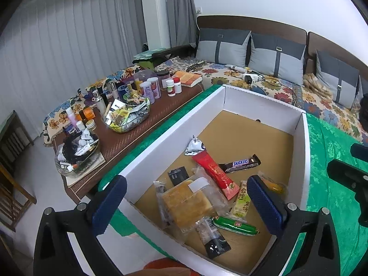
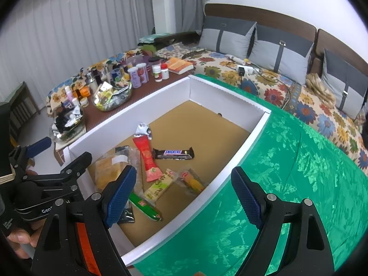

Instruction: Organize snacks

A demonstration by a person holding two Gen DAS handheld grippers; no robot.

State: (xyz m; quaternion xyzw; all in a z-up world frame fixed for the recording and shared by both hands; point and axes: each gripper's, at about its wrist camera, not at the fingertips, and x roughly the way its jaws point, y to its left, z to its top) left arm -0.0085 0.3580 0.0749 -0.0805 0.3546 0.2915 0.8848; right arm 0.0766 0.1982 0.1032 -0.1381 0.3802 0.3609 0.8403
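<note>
— Where are the snacks right now?

— All in the white box (image 1: 174, 135) on the green cloth (image 2: 299, 172) of my counter. The Snickers bar (image 1: 240, 163) lies toward the far side, just right of the red packet (image 1: 216, 174). Nearer me sit the cake in clear wrap (image 1: 186, 204), a yellow-green bar (image 1: 241, 203) and a green sausage (image 1: 234, 225). A small silver wrapper (image 1: 194, 146) lies farthest in, by the box's left wall.

— And your tools?

— My left tool (image 1: 186, 209) hangs over the box's near end with its blue pads wide apart and nothing between them but air; the cake shows below the gap. My right tool (image 2: 184, 193) is just as wide open and empty, straddling the box's right wall (image 2: 239, 151), left pad over the snacks, right pad over the cloth.

— Anything else nearby?

— A brown side table (image 1: 142, 124) of bottles and jars to the left, and a floral sofa (image 1: 310, 101) beyond.
</note>
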